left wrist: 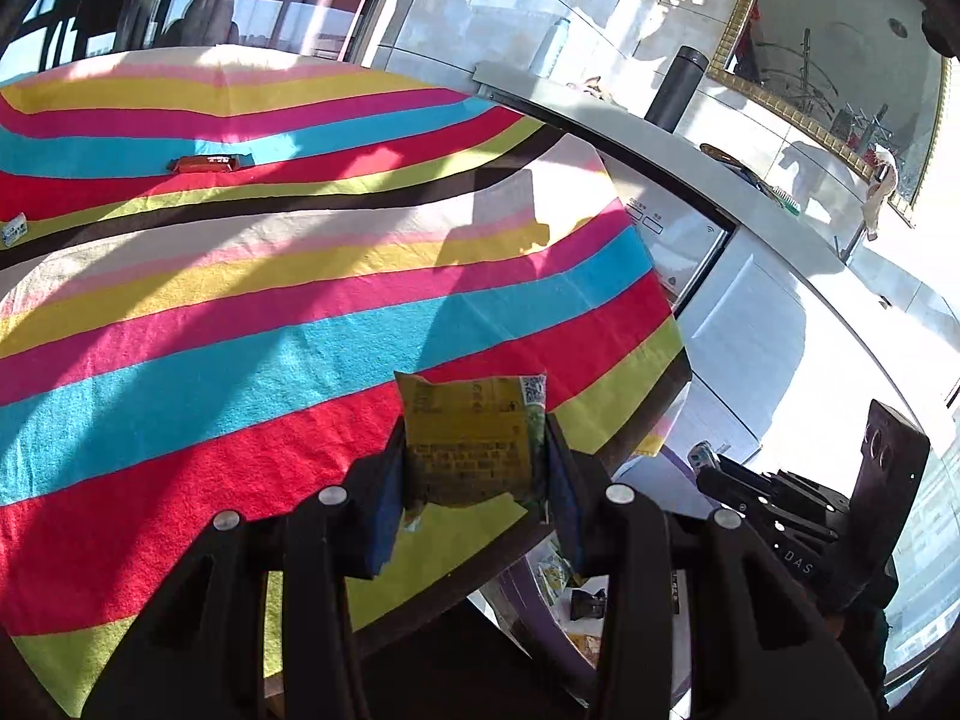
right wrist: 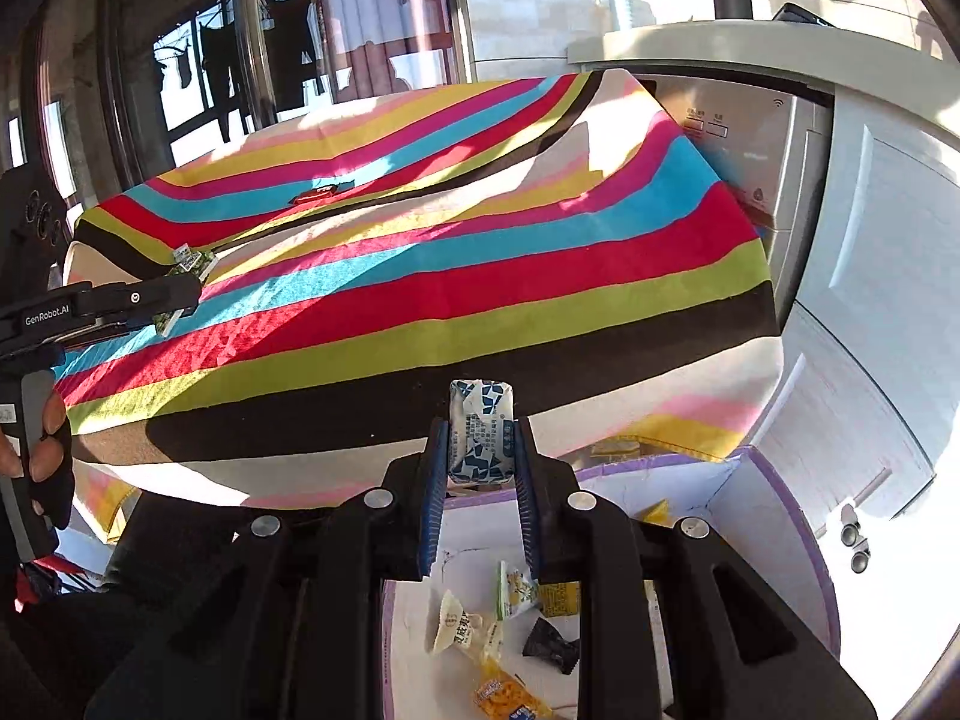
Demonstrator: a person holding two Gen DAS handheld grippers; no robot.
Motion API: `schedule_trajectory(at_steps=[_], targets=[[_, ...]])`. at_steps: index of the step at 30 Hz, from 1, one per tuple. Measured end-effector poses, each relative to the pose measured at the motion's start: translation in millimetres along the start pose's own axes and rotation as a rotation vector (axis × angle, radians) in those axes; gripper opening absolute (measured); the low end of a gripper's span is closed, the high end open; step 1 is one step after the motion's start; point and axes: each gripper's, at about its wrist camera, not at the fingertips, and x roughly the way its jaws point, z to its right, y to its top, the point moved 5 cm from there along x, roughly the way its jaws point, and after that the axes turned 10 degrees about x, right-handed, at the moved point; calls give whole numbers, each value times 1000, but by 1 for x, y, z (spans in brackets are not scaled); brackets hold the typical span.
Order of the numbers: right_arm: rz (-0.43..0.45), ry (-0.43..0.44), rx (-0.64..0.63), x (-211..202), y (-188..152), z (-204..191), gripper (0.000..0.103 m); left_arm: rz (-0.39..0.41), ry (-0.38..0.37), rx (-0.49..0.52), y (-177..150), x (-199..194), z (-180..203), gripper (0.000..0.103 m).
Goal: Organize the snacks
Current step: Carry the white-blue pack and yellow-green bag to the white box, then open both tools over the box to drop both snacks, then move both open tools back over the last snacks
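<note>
I hold a light, crinkly yellow snack packet point(left wrist: 474, 438) clamped in my left gripper point(left wrist: 474, 480) and a soft blue-and-white wrapped snack point(right wrist: 481, 432) pinched by its lower half in my right gripper point(right wrist: 480, 474), above the purple-edged box point(right wrist: 798, 516) beside the striped bench point(right wrist: 420, 300).

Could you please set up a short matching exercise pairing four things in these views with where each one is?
Things:
1. yellow snack packet
2. blue-and-white snack packet
3. red snack bar
4. black wrapper

Places:
A. lying far back on the striped cloth
B. in the purple-rimmed box
C. between the left gripper pads
D. between the right gripper pads

Pairs: 1-C, 2-D, 3-A, 4-B
</note>
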Motion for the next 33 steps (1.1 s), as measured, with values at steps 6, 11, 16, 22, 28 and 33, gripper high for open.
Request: schedule_trajectory(at_steps=[6, 11, 16, 22, 28, 33], targets=[[-37, -118, 112, -10, -39, 67, 20, -86, -147, 120, -10, 43, 70, 42], [-66, -207, 172, -12, -60, 108, 20, -171, -221, 230, -21, 78, 121, 42], [-102, -240, 198, -9, -72, 127, 20, -254, -269, 353, -43, 106, 168, 42], [-120, -176, 217, -1, -77, 118, 44, -356, -292, 426, -72, 133, 193, 53], [-78, -152, 277, 0, -72, 121, 71, -341, -211, 433, -76, 130, 179, 95], [-79, -150, 276, 2, -70, 117, 75, -304, -157, 341, -61, 117, 142, 98]])
